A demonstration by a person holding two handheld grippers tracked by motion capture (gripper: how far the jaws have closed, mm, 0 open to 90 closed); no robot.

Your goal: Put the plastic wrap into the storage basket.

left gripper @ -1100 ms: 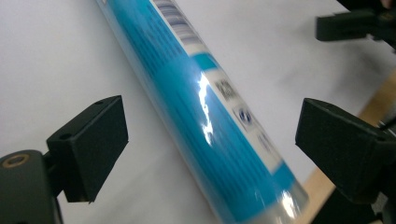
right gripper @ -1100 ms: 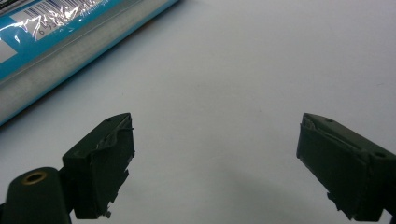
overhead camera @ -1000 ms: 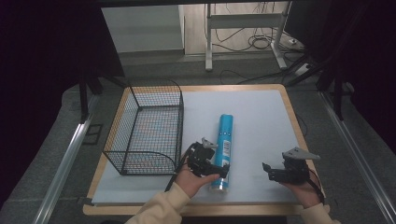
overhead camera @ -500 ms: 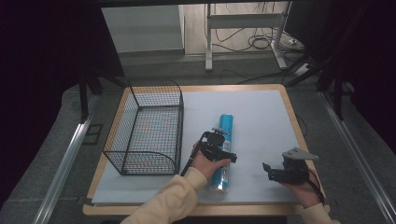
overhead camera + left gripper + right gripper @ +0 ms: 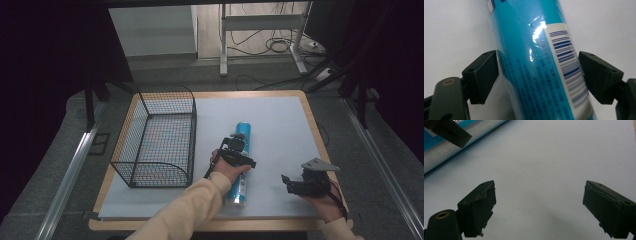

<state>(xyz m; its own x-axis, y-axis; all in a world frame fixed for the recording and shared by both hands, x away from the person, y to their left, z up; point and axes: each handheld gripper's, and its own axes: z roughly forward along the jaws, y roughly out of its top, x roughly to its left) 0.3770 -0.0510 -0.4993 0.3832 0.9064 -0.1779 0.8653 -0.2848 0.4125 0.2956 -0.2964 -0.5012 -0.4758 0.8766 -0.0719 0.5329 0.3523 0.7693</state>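
A wooden-edged table [image 5: 306, 107] topped with a pale sheet stands on grey carpeted floor [image 5: 50, 160]. Metal rails [image 5: 70, 172] run along the floor at both sides of the table. Beyond the far edge, a white metal stand [image 5: 224, 37] rises from lighter flooring strewn with black cables [image 5: 277, 46]. Dark curtains [image 5: 45, 55] close off the left and right, leaving the sides in deep shadow.

1. The left gripper [image 5: 239, 150] is black, with a dark cable trailing from it; its jaws are blocky black wedges with small screw holes, beside a brass-ringed pivot.
2. The right gripper [image 5: 303, 184] is black, topped by a grey three-cornered plate.
3. The left sleeve [image 5: 187, 210] is cream (the right cuff looks alike).
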